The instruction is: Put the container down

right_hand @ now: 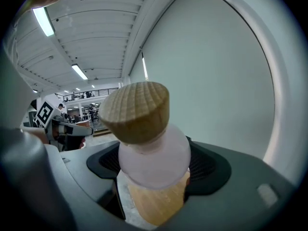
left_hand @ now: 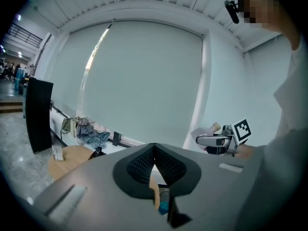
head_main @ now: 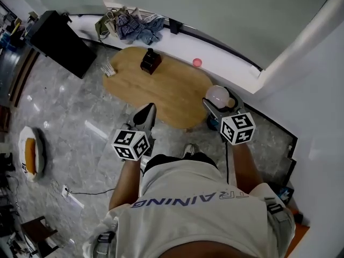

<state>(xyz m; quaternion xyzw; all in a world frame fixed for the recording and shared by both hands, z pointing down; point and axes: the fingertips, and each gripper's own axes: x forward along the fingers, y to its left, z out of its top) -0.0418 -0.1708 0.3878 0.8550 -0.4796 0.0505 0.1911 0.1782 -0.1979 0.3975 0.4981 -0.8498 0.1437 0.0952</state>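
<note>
Jaws of my right gripper [head_main: 219, 104] stand wide, clamped on the one frosted container [right_hand: 153, 160] with its wooden cap [right_hand: 134, 112], beside the single oval table's [head_main: 172, 93] right end, while my left gripper's [left_hand: 154, 149] jaws meet, empty.

An oval wooden counter [head_main: 166, 93] stands in the upper middle of the head view, on a grey marbled floor [head_main: 80, 117]. A dark box [head_main: 151, 61] sits near its far edge, and a small pale item [head_main: 109, 69] lies at its left end. At the frame's left, a round pale cushion [head_main: 31, 153] lies on the floor.
</note>
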